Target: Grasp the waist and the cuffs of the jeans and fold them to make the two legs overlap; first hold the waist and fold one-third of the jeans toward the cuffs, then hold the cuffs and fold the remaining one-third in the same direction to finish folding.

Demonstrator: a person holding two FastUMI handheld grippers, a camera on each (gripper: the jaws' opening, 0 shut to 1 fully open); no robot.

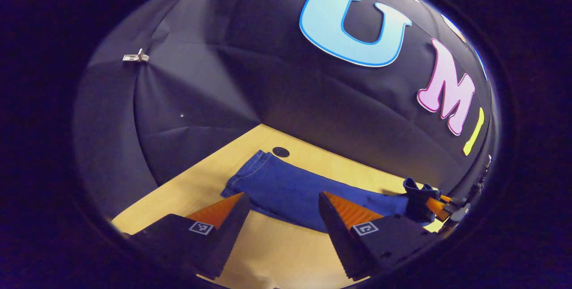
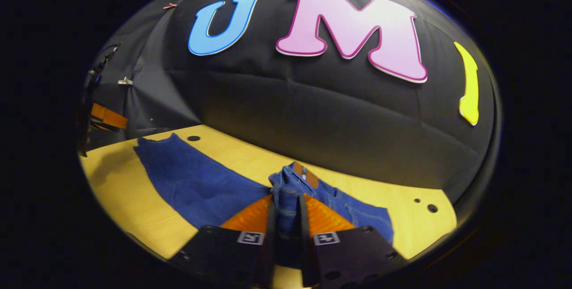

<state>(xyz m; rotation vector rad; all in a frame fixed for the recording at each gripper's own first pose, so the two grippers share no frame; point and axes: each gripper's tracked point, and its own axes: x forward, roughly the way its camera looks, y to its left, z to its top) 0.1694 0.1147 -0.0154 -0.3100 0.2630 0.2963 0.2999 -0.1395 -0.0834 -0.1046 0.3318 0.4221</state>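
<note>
Denim waist (image 2: 292,190) sits pinched in your right claw (image 2: 286,217); your left claw (image 1: 281,217) gapes above the jeans (image 1: 295,190). Next, carry the waist toward the cuffs (image 1: 250,164).

My views are dim toward the rims and bent by fisheye distortion; overhead light brightens the pale yellow wooden bench (image 1: 286,253), where soft shadows lie under my tongs.
</note>
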